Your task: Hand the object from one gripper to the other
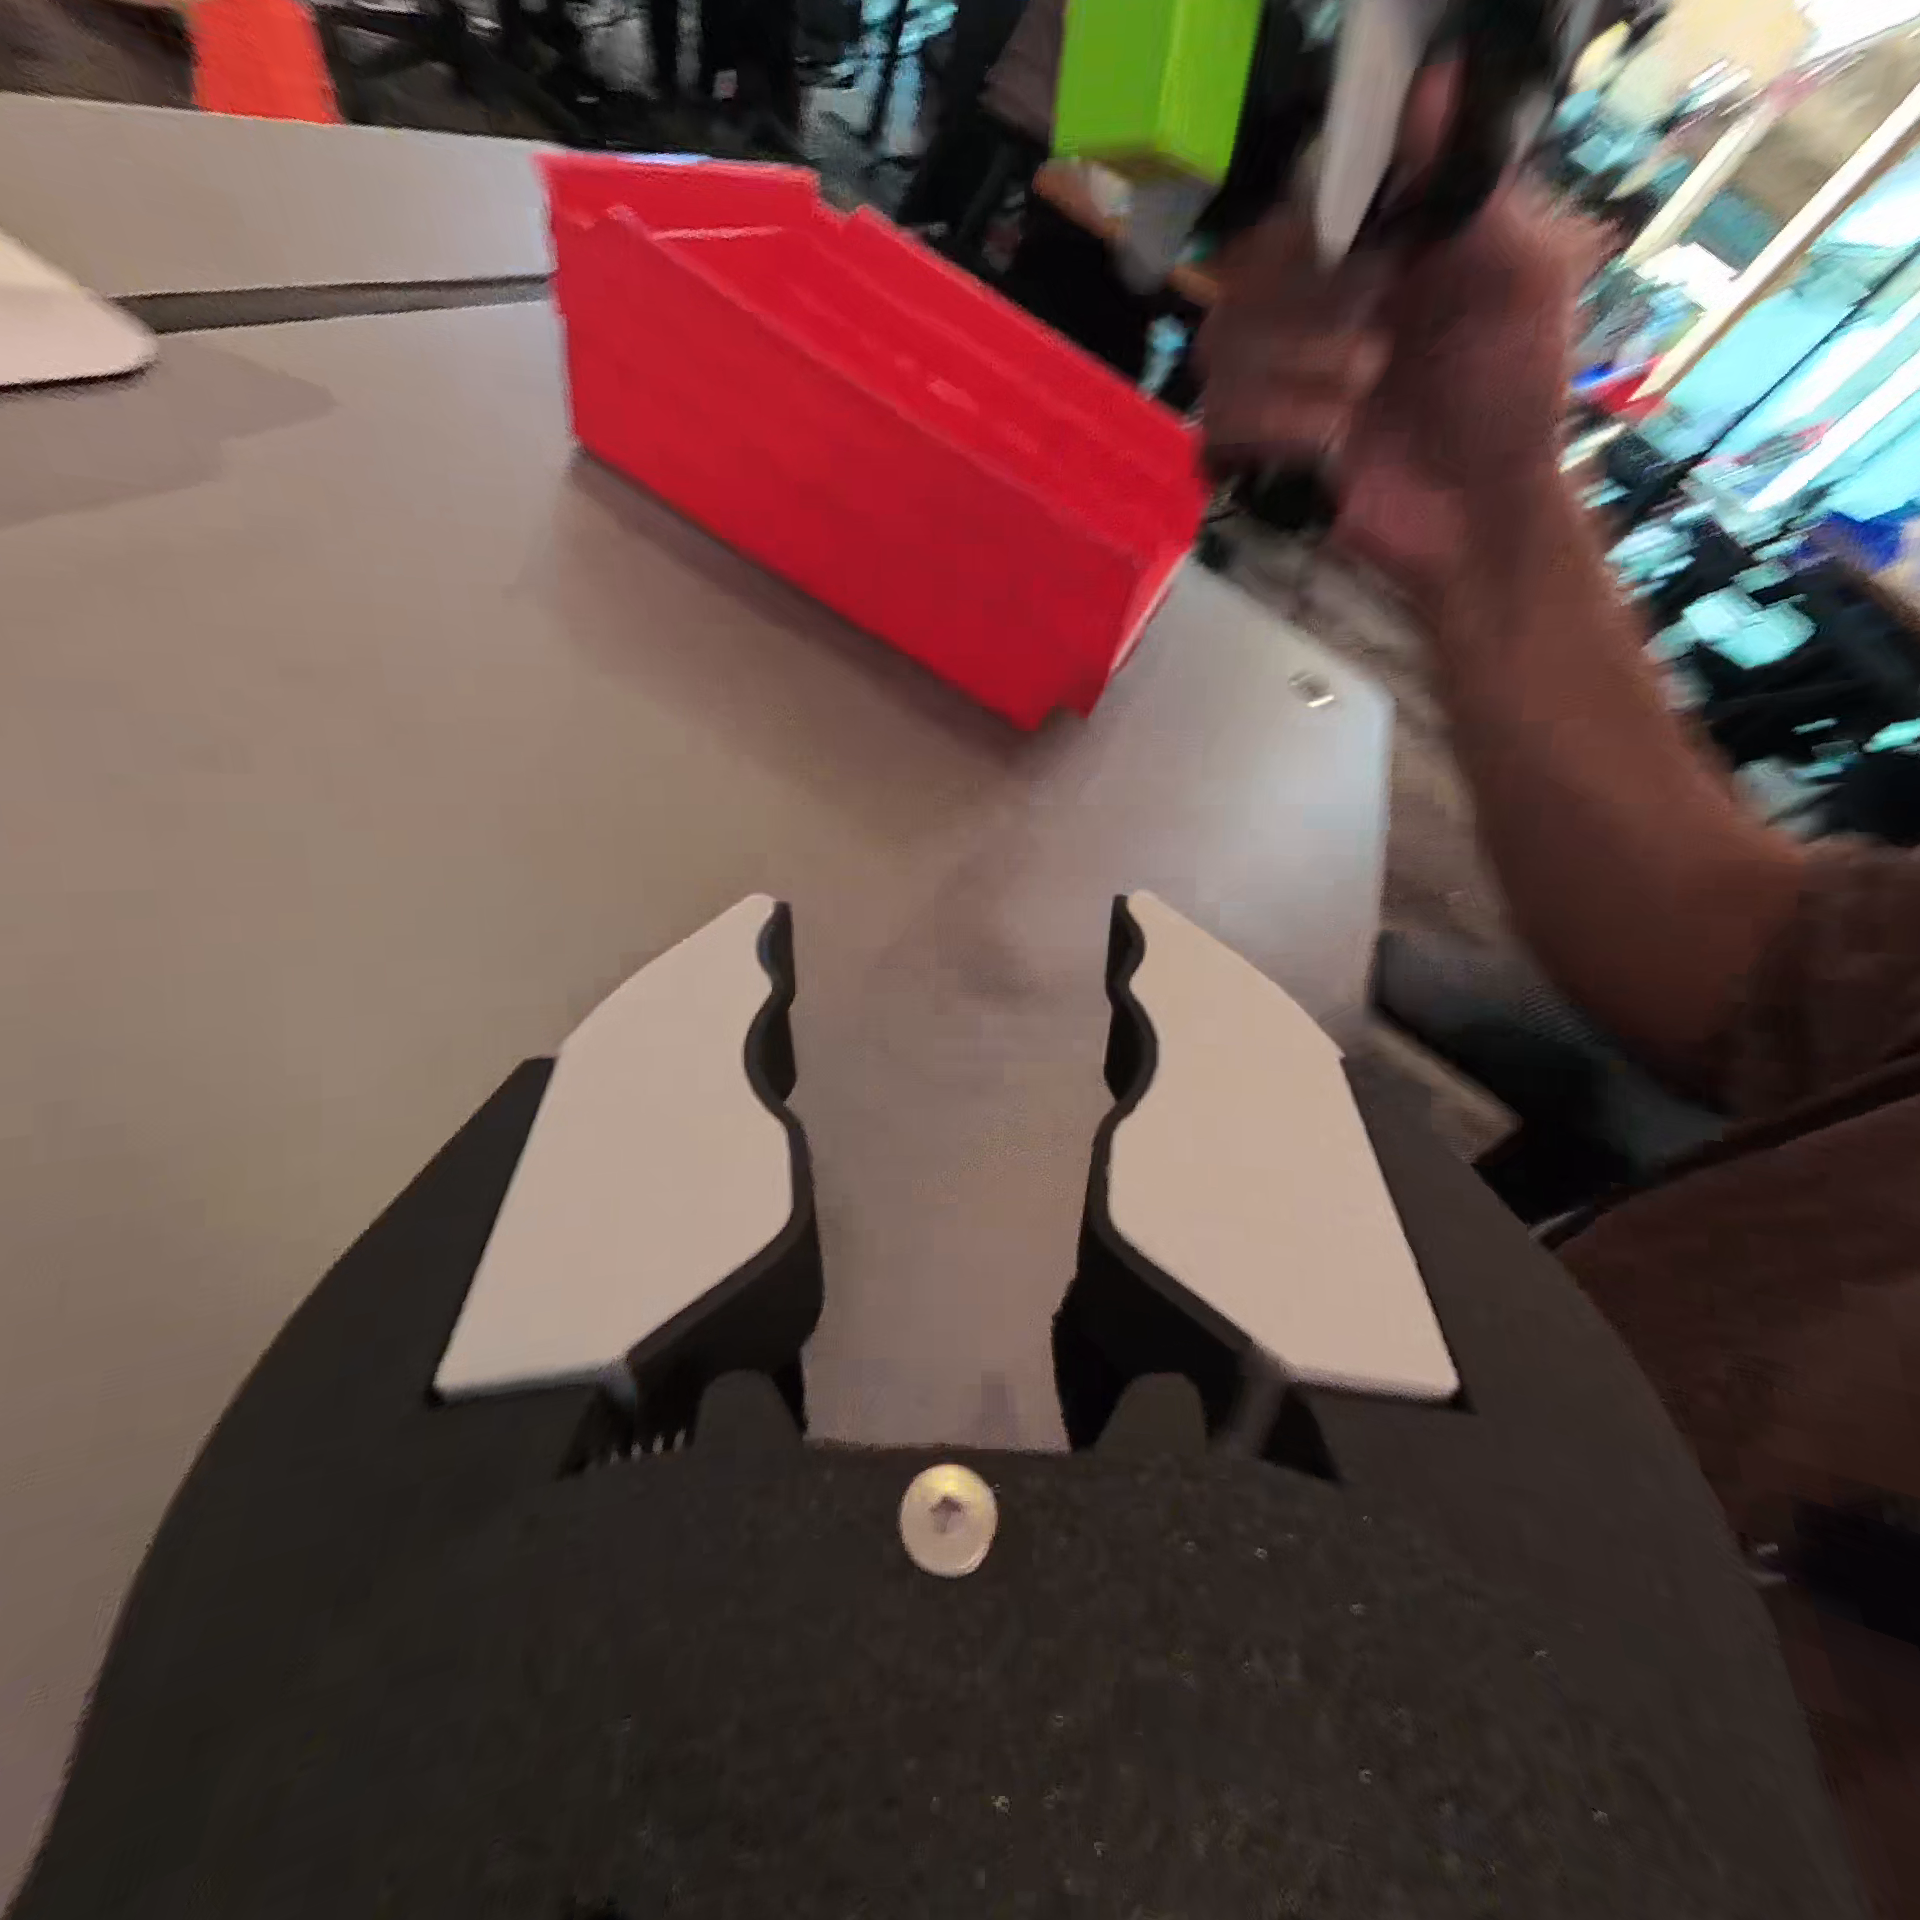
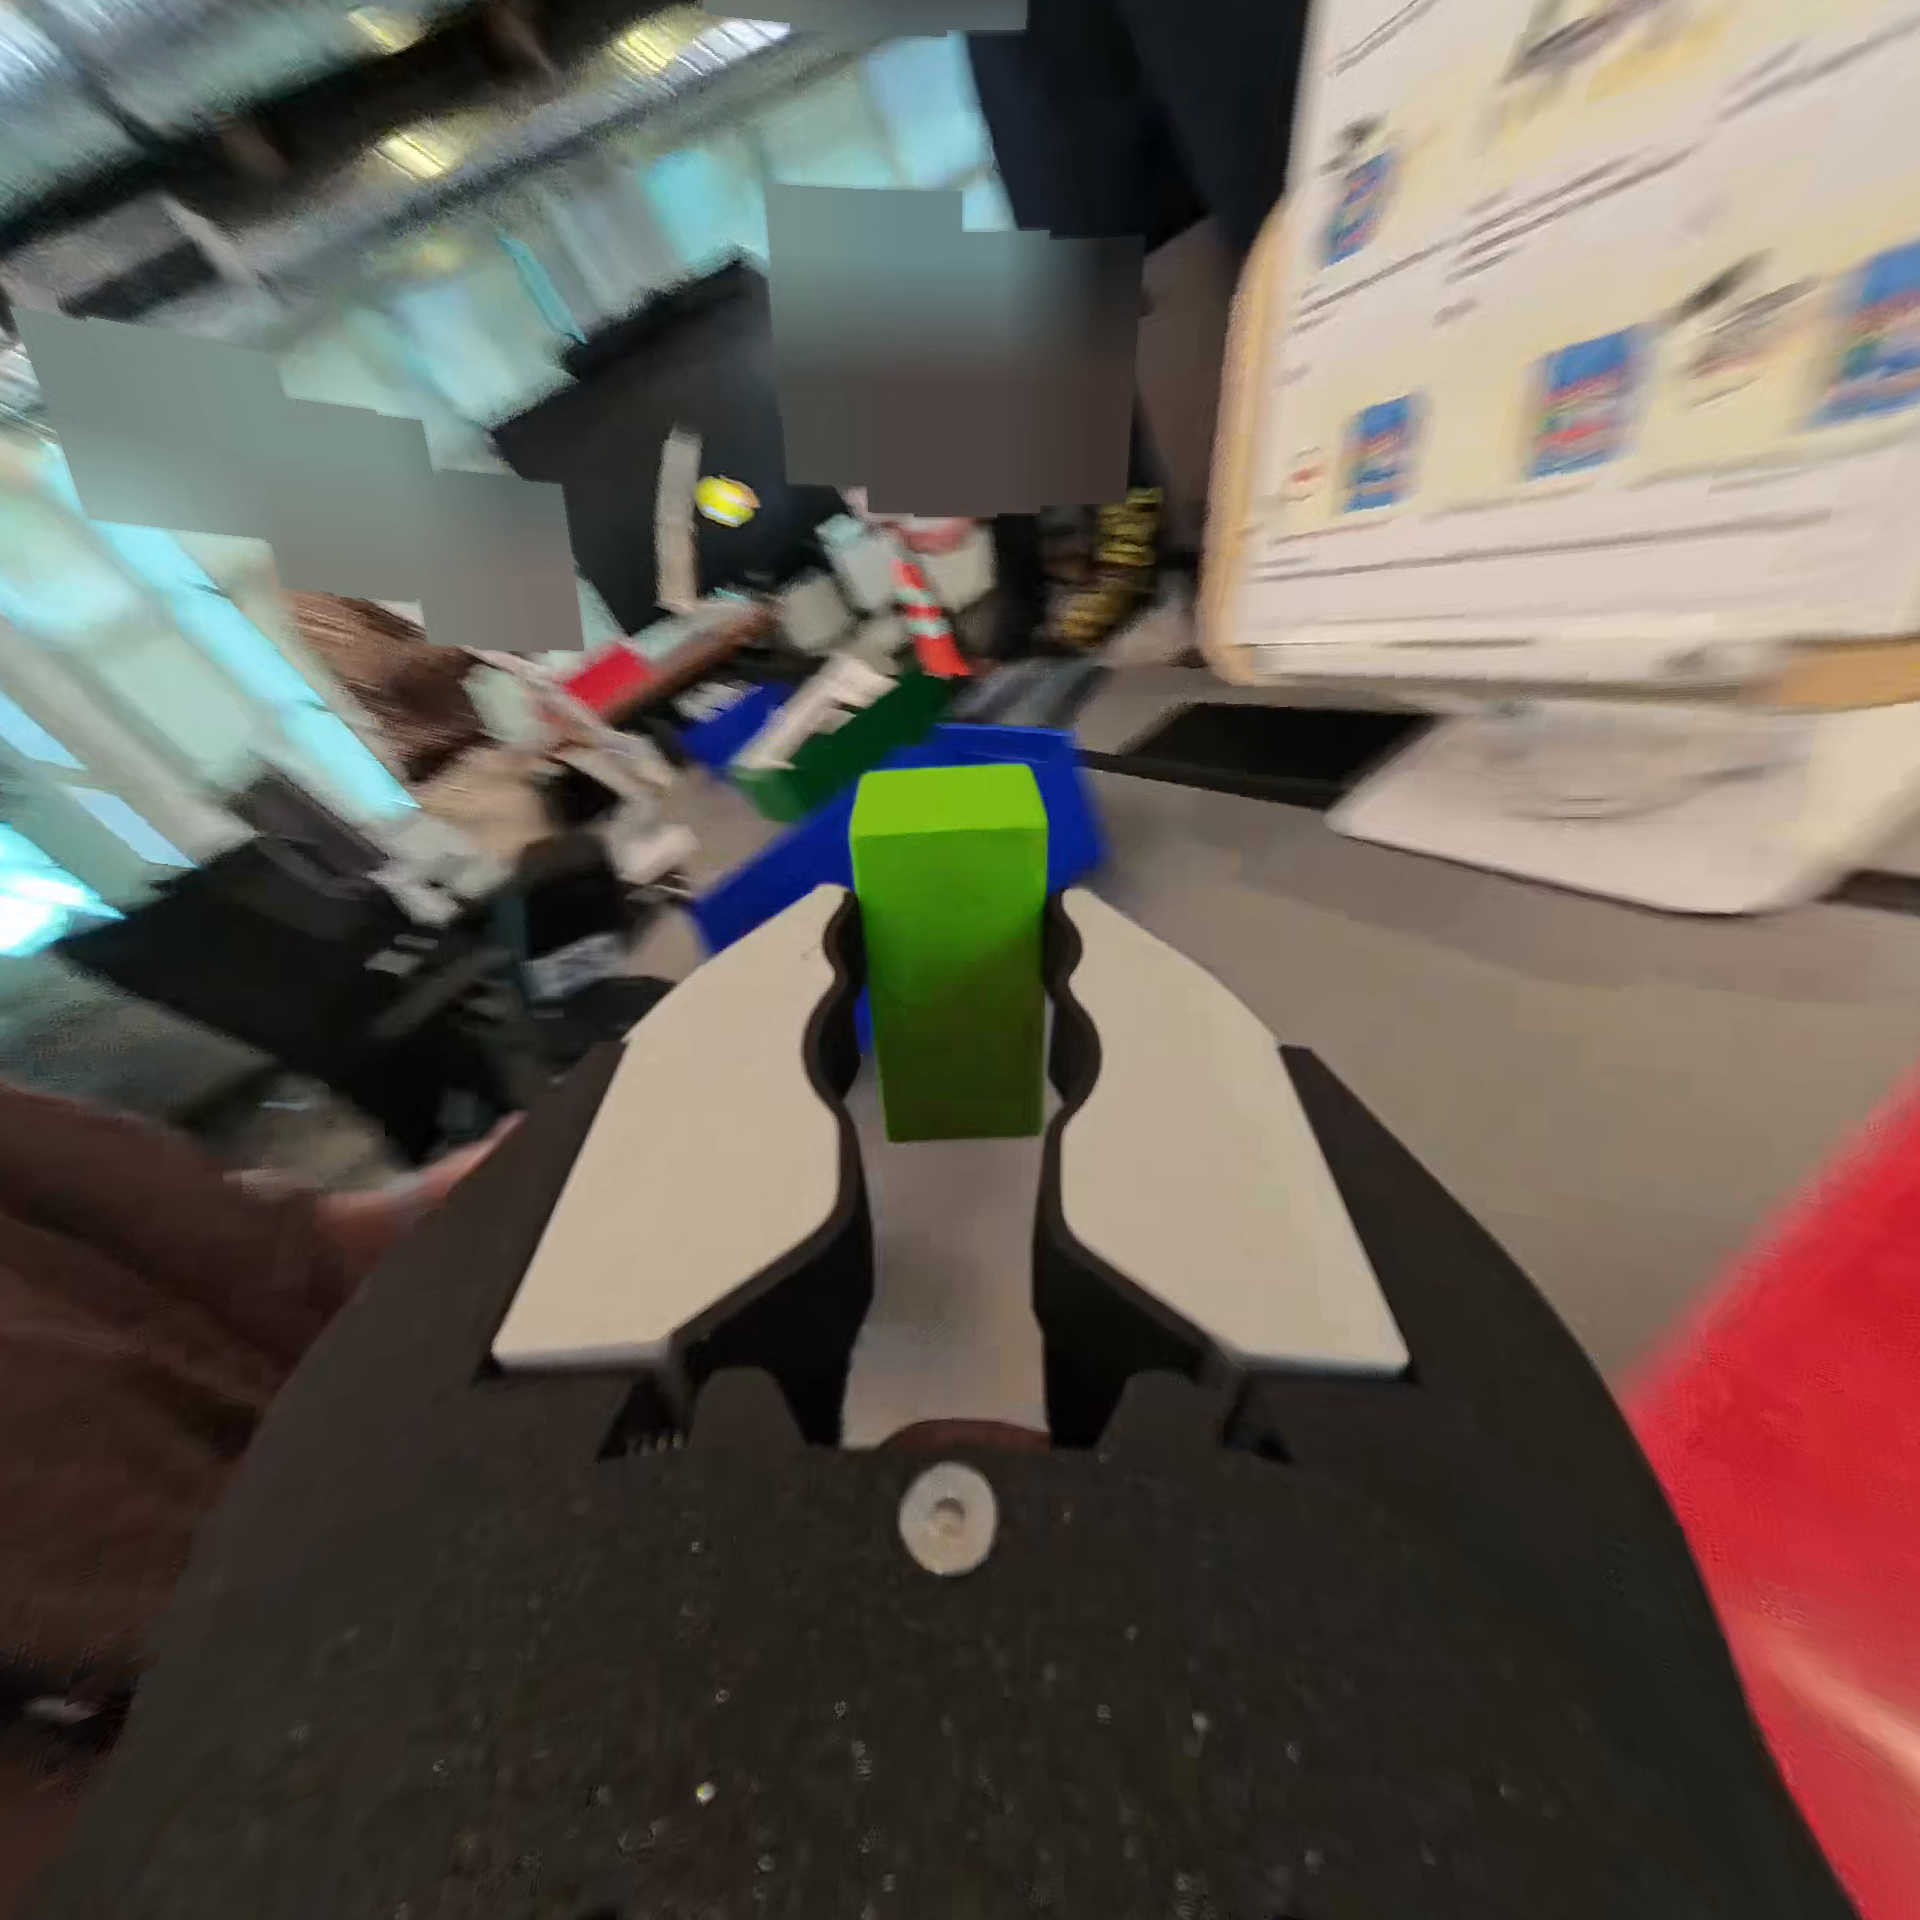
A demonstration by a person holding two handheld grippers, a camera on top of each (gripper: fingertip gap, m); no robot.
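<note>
R gripper (image 2: 951, 914) is closed on the green block (image 2: 951, 966): both inner finger pads press its side faces, block upright betw. them, top end sticking out past the fingertips, bottom end hanging free in the gap over the grey table (image 2: 1455, 1039). In the L wrist view the same block (image 1: 1153, 73) shows at the top edge, well above and beyond the red bin (image 1: 862, 436), w/ a blurred hand (image 1: 1382, 395) and forearm just right of the bin; the R gripper itself there is only a smear of white and black, too blurred to read.

L gripper (image 1: 951, 925) is wide apart, nothing betw. its fingers, only bare table (image 1: 312, 727) seen through the gap. It sits on the near side of the red bin, apart from it, pointing roughly at the bin's near right corner.

Red bin stands on the table, long side facing the L gripper, open top w/ inner dividers partly visible. A pale flat thing (image 1: 52, 322) lies on the table far left of the bin; can't tell what it is. In the R wrist view the bin (image 2: 1787, 1455) is a red blur at lower right, and a blue bin (image 2: 997, 800) sits behind the green block, w/ a dark green bin (image 2: 842, 738) just beyond that. A white poster board (image 2: 1558, 343) stands to the right, past the blue bin. Background is blurred clutter.
</note>
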